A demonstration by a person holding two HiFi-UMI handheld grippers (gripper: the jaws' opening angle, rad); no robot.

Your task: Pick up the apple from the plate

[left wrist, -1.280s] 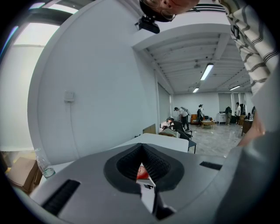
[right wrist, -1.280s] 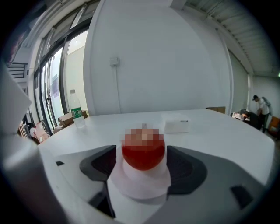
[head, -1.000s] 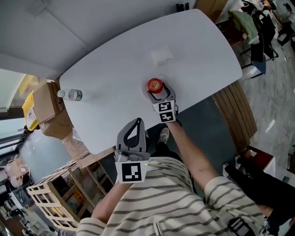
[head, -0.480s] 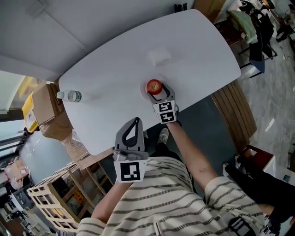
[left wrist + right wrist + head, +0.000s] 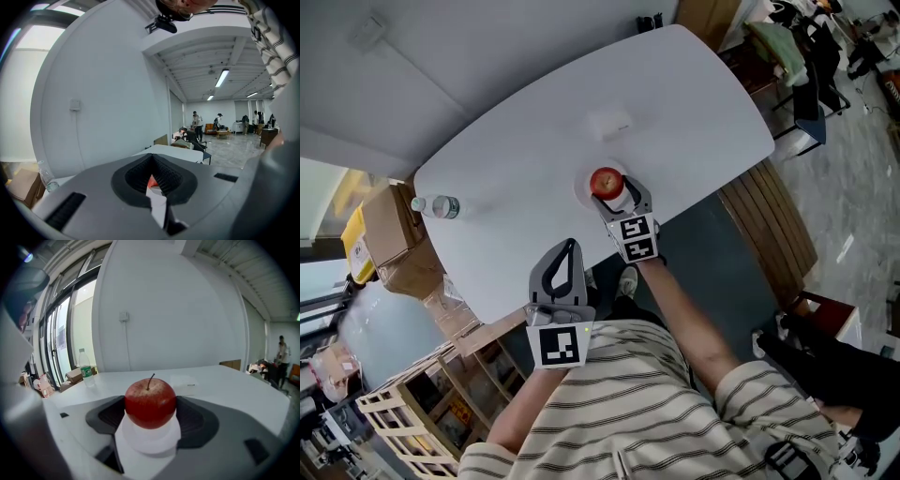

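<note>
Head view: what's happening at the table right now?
A person is working with two handheld grippers at a white table. The right gripper has its jaws closed on the red apple, pads against both sides, directly over the white plate; whether it has lifted yet isn't clear. The left gripper is shut and empty, by the table's near edge.

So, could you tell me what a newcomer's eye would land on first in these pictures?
The red apple stands out, sitting on a white plate near the table's front edge, with the right claw shut against its sides. The left claw is shut and empty by the person's striped shirt, and a bottle stands at the table's left end.
</note>
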